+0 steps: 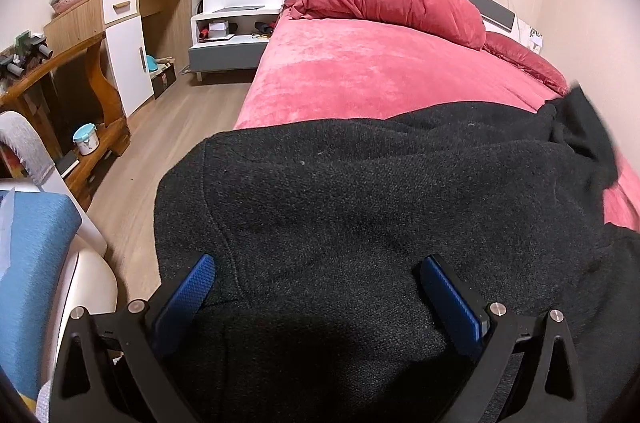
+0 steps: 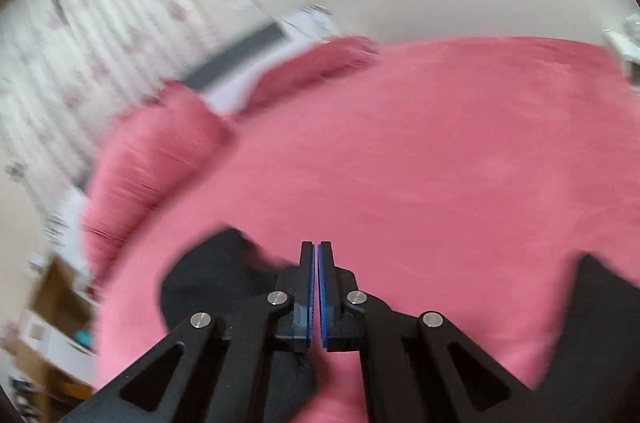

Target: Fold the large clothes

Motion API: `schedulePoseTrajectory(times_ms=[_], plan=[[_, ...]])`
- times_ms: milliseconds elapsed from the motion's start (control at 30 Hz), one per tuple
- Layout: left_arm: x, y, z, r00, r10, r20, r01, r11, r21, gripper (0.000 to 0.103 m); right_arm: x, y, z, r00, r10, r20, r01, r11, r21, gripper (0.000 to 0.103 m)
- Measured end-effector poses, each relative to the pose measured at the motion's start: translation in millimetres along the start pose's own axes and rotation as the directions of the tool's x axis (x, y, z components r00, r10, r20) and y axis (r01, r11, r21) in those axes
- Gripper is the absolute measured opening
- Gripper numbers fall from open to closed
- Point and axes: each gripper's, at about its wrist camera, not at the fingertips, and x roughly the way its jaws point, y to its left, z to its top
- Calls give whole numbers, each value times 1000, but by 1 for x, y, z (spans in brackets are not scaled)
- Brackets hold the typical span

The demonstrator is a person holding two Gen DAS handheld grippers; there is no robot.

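Nearest my left lens, the left gripper (image 1: 316,275) stands with its blue pads (image 1: 188,297) wide apart, hovering low over the black garment (image 1: 360,191); I cannot tell whether the tips touch the cloth, and nothing is clamped. That garment lies spread on the pink bed (image 1: 360,71), its long axis running across the bed from the near left edge toward the right, where a bunched end (image 1: 580,127) lifts. On my right view, blurred, the right gripper (image 2: 316,247) has its pads pressed together on nothing, above bare pink cover, with black cloth (image 2: 216,279) at either side below.
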Motion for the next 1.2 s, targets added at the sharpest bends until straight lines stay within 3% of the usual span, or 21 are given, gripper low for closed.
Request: schedulePoseTrajectory(times_ms=[67,100,167,233,367,433,467,500,533,600,633,667,700,733,767,833,900,1000,1067,1133,1200], plan=[[1,-1,0,1000,6,-2,-6,1000,4,103,9,-40,-17,987,-56,-149,60,998,21,20],[1,-1,0,1000,11,-4,-11,1000,8,103,19,-62,-31,965,-36,-261,53,997,58,35],[2,-2,0,1000,19,-7,-19,1000,13,103,29,-82,-48,934,28,-356,22,990,136,40],[2,-4,0,1000,28,-9,-28,999,19,103,43,-82,-64,916,161,-367,-76,969,237,45],[3,-4,-1,999,32,-9,-32,999,23,103,86,-55,-71,892,308,-330,-184,916,356,54],[3,-4,-1,999,36,-10,-36,999,26,103,114,-33,-69,888,339,-310,-190,886,424,55],[4,-5,-1,999,38,-10,-37,999,27,103,124,-11,-67,887,356,-292,-212,879,427,47],[4,-4,-1,999,38,-10,-38,999,27,103,127,5,-65,890,353,-289,-228,893,389,13],[3,-4,-1,999,37,-10,-37,999,27,103,128,49,-64,905,289,-314,-219,946,239,9],[3,-4,-1,999,36,-10,-36,999,26,103,115,119,-67,920,220,-325,-252,966,-59,9],[3,-4,-1,999,35,-9,-35,999,26,103,103,159,-81,922,212,-323,-293,928,-229,9],[3,-3,-1,999,34,-9,-34,999,25,103,91,195,-100,920,213,-329,-334,866,-373,9],[3,-3,-1,999,32,-9,-32,999,24,103,78,223,-124,909,220,-353,-377,795,-476,9],[3,-3,-1,999,31,-9,-30,999,23,103,67,249,-157,885,214,-414,-428,723,-543,12],[3,-2,-1,1000,29,-9,-29,999,22,103,64,261,-181,859,200,-470,-463,695,-550,17],[3,-1,-1,1000,24,-8,-24,1000,18,103,63,269,-217,808,175,-562,-514,676,-528,51],[3,-1,0,1000,19,-7,-19,1000,16,103,55,266,-248,794,146,-590,-526,650,-548,55],[4,1,0,1000,11,-3,-11,1000,11,103,36,241,-254,776,219,-592,-557,679,-478,55],[4,1,0,1000,7,0,-7,1000,9,103,22,216,-238,772,303,-559,-562,736,-377,55],[4,2,0,1000,4,2,-4,1000,8,103,17,188,-205,798,392,-458,-540,803,-253,55],[4,2,0,1000,3,3,-3,1000,7,103,17,165,-182,817,424,-390,-510,848,-146,55]])
